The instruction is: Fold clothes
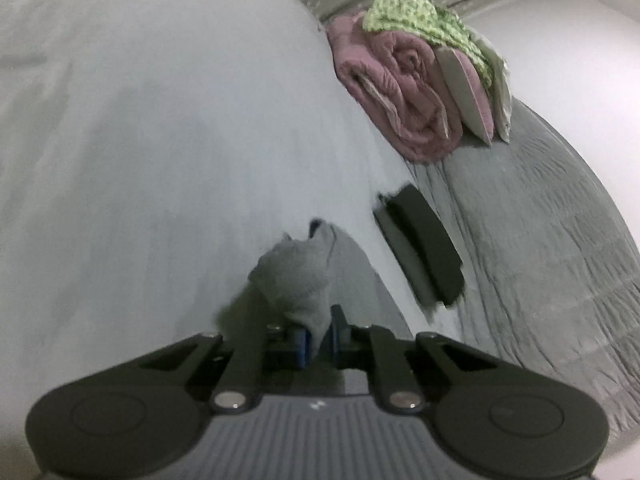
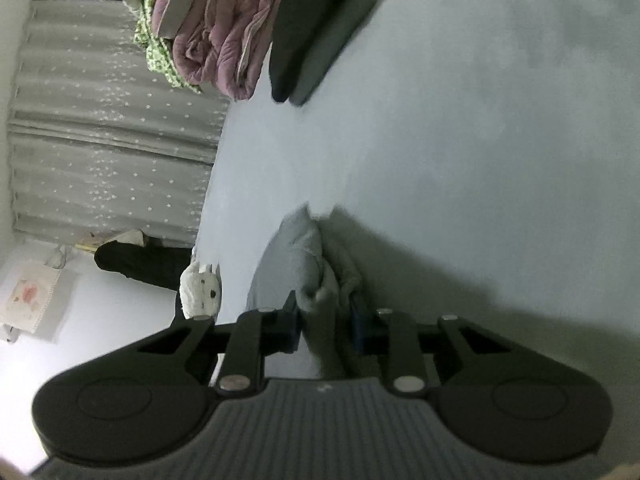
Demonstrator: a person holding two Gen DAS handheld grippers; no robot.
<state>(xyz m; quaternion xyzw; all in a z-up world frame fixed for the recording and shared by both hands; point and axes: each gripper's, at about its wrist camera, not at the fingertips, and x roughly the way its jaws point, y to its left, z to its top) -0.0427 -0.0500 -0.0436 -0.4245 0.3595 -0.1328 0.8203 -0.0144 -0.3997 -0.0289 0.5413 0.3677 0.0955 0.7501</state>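
A grey garment (image 1: pixel 296 276) rises in a bunched fold from the white bed sheet (image 1: pixel 160 120). My left gripper (image 1: pixel 318 334) is shut on its near edge, and the cloth runs down between the blue pads. In the right wrist view another bunch of the same light grey garment (image 2: pixel 308 256) stands up off the sheet (image 2: pixel 480 120). My right gripper (image 2: pixel 325 320) is shut on it, with thick folds filling the gap between its pads. The rest of the garment is hidden under both grippers.
A folded dark pile (image 1: pixel 424 248) (image 2: pixel 316 32) lies farther back on the bed. Behind it are a rolled pink quilt (image 1: pixel 400 92) (image 2: pixel 232 36) and green patterned cloth (image 1: pixel 420 20). A crinkled grey cover (image 1: pixel 540 220), a starred curtain (image 2: pixel 100 120) and a white plush toy (image 2: pixel 200 290) border the bed.
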